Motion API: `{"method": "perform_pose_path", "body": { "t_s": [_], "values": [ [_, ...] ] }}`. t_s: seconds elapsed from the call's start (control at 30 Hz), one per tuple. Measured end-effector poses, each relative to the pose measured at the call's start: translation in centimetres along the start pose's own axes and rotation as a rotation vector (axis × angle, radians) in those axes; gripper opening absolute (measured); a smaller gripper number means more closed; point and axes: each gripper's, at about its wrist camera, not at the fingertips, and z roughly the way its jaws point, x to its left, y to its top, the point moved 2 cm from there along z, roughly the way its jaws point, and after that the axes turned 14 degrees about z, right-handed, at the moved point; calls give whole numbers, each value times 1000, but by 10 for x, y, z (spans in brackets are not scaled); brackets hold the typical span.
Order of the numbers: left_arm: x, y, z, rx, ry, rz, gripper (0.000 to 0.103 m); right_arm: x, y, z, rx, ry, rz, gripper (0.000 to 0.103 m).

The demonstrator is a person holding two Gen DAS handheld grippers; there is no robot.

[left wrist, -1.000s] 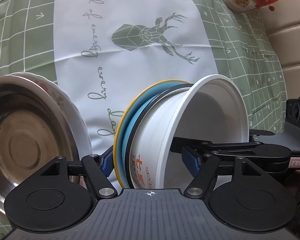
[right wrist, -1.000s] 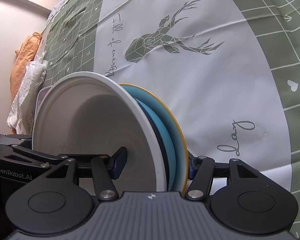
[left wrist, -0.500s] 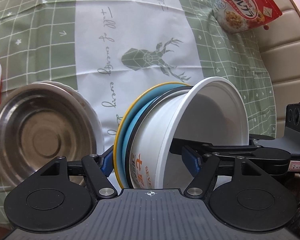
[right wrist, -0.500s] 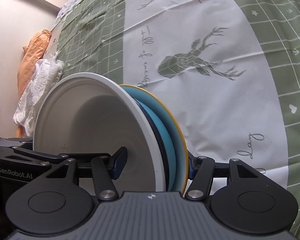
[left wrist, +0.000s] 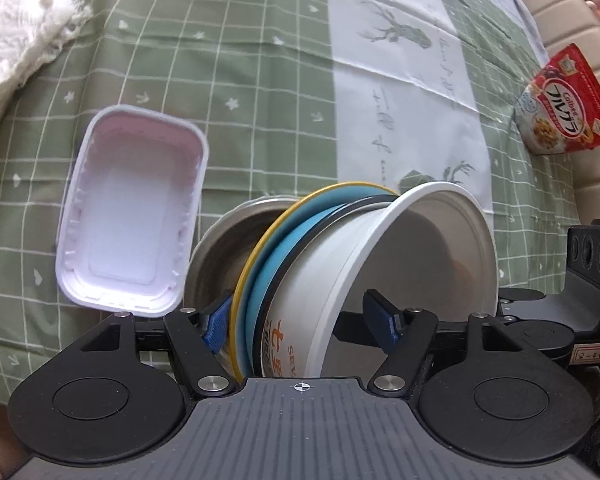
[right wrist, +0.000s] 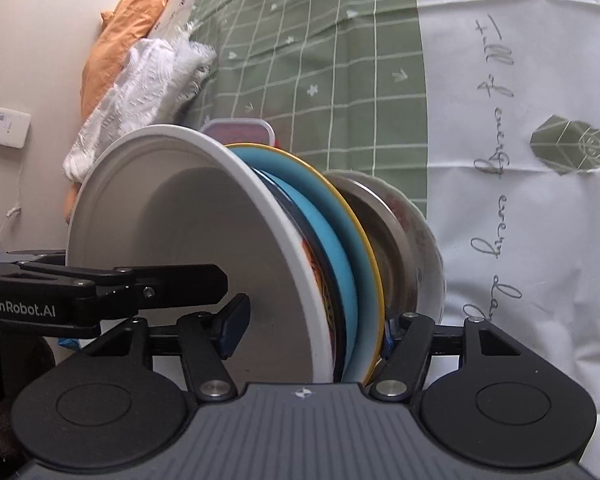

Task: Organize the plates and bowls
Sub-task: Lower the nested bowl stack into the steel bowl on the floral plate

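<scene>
A tilted stack, with a white paper bowl (left wrist: 400,256), a black-rimmed bowl and a blue plate with a yellow rim (left wrist: 268,248), hangs between both grippers. My left gripper (left wrist: 298,322) is shut on it, one pad behind the plate and one inside the white bowl. My right gripper (right wrist: 312,332) straddles the same stack (right wrist: 204,240) from the other side. Its jaws are opening, and the pad by the yellow rim shows a thin gap. Just behind the plate sits a steel bowl (right wrist: 396,236), nested in a white patterned bowl (right wrist: 434,264). The stack hides the steel bowl's near side.
A white foam tray (left wrist: 132,220) lies left of the steel bowl on the green checked cloth (left wrist: 228,60). A cereal bag (left wrist: 564,100) is far right. White (right wrist: 148,80) and orange (right wrist: 120,32) fabrics are piled by the wall. A pink-lidded box (right wrist: 240,130) peeks over the stack.
Both grippers have carried the stack leftward until it sits against the steel bowl. The foam tray and the white fabric have come into view. The right gripper's jaws have widened slightly.
</scene>
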Motion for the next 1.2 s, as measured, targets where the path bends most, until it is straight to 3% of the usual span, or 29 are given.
{"method": "perform_pose_path", "body": {
  "t_s": [0.2, 0.47, 0.57, 0.7, 0.83, 1.07, 1.2],
  "values": [
    [29, -26, 48, 80, -59, -71, 72, -17, -14, 41, 69, -58, 33, 67],
    [44, -20, 50, -2, -119, -105, 71, -12, 5, 38, 16, -71, -17, 70],
    [48, -19, 50, -18, -154, -114, 68, -20, 15, 37, 27, -35, 45, 71],
    [49, -29, 53, 25, -168, -82, 66, -28, 22, 34, 38, 19, 123, 70],
    [56, -41, 55, 48, -217, -125, 64, -16, 15, 38, 26, -37, 71, 71],
    [56, -50, 52, -27, -133, -143, 54, 5, 0, 45, -6, -179, 13, 70],
    [62, -55, 49, -39, -125, -181, 49, 5, -4, 44, -10, -192, 41, 71]
  ]
}}
